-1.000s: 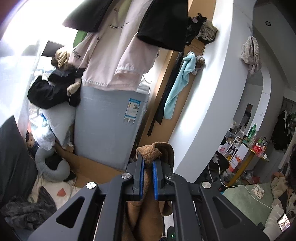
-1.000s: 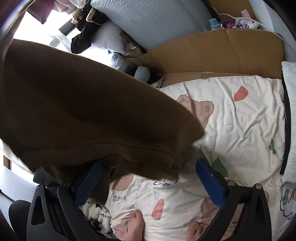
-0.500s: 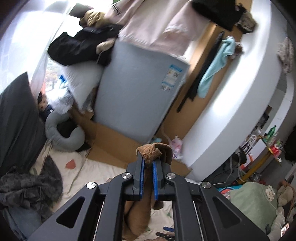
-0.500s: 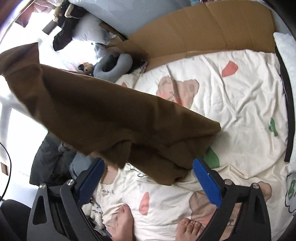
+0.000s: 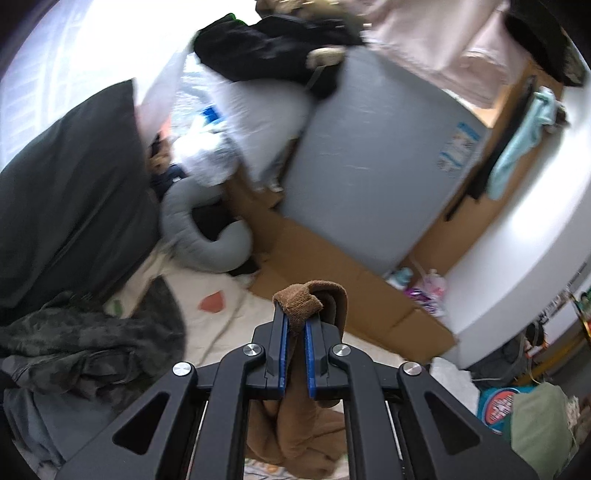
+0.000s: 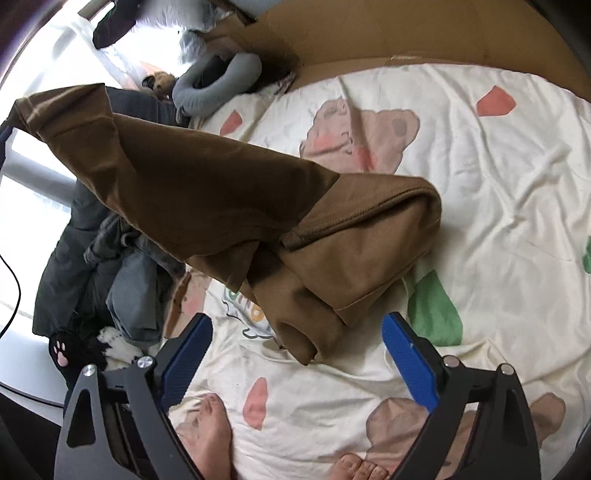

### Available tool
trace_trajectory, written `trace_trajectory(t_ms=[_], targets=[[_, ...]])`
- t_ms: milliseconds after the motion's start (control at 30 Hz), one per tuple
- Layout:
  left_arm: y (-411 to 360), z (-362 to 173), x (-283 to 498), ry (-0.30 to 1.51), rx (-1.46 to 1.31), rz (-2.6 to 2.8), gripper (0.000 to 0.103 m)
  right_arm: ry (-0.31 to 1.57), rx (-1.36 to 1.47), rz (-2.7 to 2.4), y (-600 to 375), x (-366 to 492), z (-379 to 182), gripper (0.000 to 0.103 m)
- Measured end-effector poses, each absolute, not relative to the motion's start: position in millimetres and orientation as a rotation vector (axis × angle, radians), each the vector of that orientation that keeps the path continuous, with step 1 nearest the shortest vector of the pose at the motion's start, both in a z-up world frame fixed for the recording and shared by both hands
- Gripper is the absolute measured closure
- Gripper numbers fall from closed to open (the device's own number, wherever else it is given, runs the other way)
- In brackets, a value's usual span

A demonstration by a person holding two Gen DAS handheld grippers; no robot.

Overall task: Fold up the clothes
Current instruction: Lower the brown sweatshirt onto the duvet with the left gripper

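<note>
My left gripper (image 5: 295, 325) is shut on a bunched edge of the brown garment (image 5: 299, 424), which hangs below the jaws onto the bed. In the right wrist view the same brown garment (image 6: 280, 218) stretches from the upper left, where it is held up, down to the cream patterned bedsheet (image 6: 480, 206), its lower folds lying on the sheet. My right gripper (image 6: 295, 343) hangs above the sheet with its jaws wide and closing. The garment's lowest fold sits between the blue pads (image 6: 406, 354) without touching them.
A pile of dark and grey clothes (image 6: 110, 266) lies at the left of the bed, a grey neck pillow (image 6: 218, 85) and cardboard (image 6: 406, 33) at the far side. A person's bare feet (image 6: 210, 432) rest on the sheet near my right gripper. A grey appliance (image 5: 369, 166) stands beyond.
Both grippers have come down toward the bed. The brown garment has sunk from hanging in the air to resting its lower part on the sheet. The right jaws have narrowed slightly.
</note>
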State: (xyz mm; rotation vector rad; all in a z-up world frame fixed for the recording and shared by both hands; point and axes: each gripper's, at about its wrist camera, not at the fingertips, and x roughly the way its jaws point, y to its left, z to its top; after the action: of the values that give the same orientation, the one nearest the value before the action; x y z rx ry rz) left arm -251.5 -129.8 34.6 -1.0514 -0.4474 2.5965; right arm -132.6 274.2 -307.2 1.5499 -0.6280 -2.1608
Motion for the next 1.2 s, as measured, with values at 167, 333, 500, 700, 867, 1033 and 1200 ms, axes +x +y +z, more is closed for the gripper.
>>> trace_trajectory(t_ms=[167,333,500,700,867,1033,1200], targets=[[-170,-6,-260,-0.524,-1.124,2.637,0.097,-0.567,1.571,-2.159,268,-141,-316,0.014],[-210,-46,-253,-0.605,-1.177,2.676,0.097,-0.507,1.605,-2.175,267,-149,-323,0.018],[-248,-82,-238,-0.687,-1.227,2.709,0.097,-0.47,1.644,-2.197,272,-156,-330,0.02],[-282,-113,-228,-0.7,-1.293,2.756,0.096,-0.423,1.68,-2.233,283,-160,-338,0.031],[-305,-141,-227,-0.714,-1.418,2.762,0.094,-0.402,1.731,-2.247,293,-168,-351,0.047],[-323,-165,-223,-0.779,-1.598,2.723,0.091,-0.436,1.738,-2.262,304,-173,-354,0.048],[-333,-162,-215,-0.632,-1.736,2.772,0.065,-0.465,1.738,-2.267,306,-174,-354,0.048]])
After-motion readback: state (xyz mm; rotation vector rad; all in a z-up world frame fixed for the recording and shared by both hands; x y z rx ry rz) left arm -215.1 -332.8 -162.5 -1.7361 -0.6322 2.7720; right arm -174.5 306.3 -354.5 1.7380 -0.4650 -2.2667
